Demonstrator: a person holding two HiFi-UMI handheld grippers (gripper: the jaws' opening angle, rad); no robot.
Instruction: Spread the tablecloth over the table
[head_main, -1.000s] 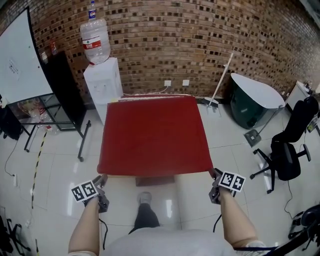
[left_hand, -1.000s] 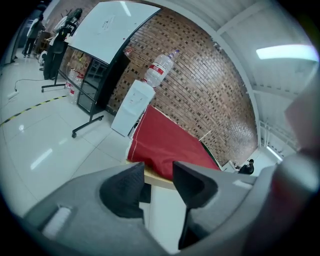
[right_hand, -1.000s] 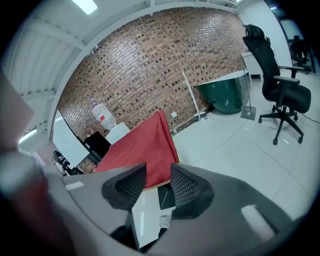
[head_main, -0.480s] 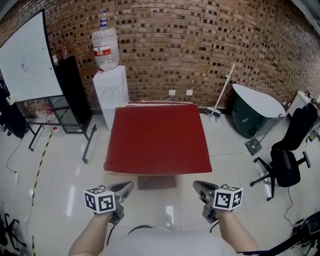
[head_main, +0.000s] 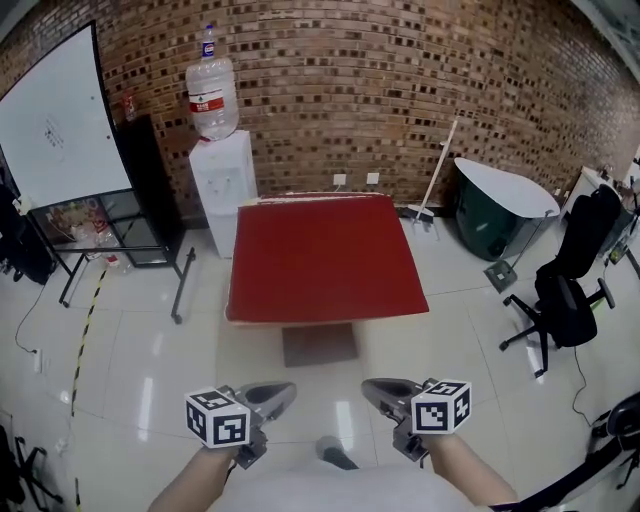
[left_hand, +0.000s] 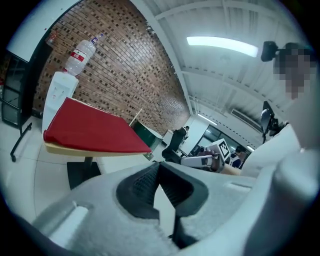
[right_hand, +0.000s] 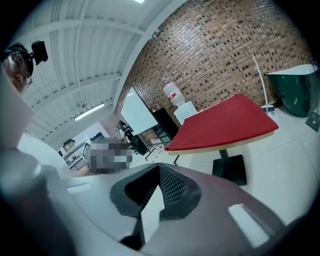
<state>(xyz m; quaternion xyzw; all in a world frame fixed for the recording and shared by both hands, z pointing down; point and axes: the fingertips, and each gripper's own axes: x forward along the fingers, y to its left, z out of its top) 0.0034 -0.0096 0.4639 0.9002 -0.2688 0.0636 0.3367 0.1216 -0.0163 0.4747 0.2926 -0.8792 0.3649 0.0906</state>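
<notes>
- Red square fabric tablecloth (head_main: 325, 255): lies flat over the top of the table, with no wrinkles visible from the head view. It reaches the near edge and both side edges. The task reads as essentially done.
- Pale-edged pedestal table (right_hand: 226, 144): a light strip of its rim shows under the cloth's near hem, so the overhang there is short. A pale line along the table's far edge may be a fold or bare top; which, cannot be told.
- Left gripper (head_main: 280, 392): on the near side of the table, well apart from it. Its jaws are together, with nothing between them.
- Right gripper (head_main: 375, 390): also on the near side of the table, beside the left one. Its jaws are together and empty.
- Step in hand, judged: check the lay. For any correction, both near corners should be pinched at the hem and drawn evenly, so the cloth does not skew or slide off the far edge.
- White water dispenser (head_main: 222, 180): just beyond the table's far left corner.
- Dark green tub (head_main: 495, 215) and black office chair (head_main: 570, 290): to the right of the table, clear of the cloth.
</notes>
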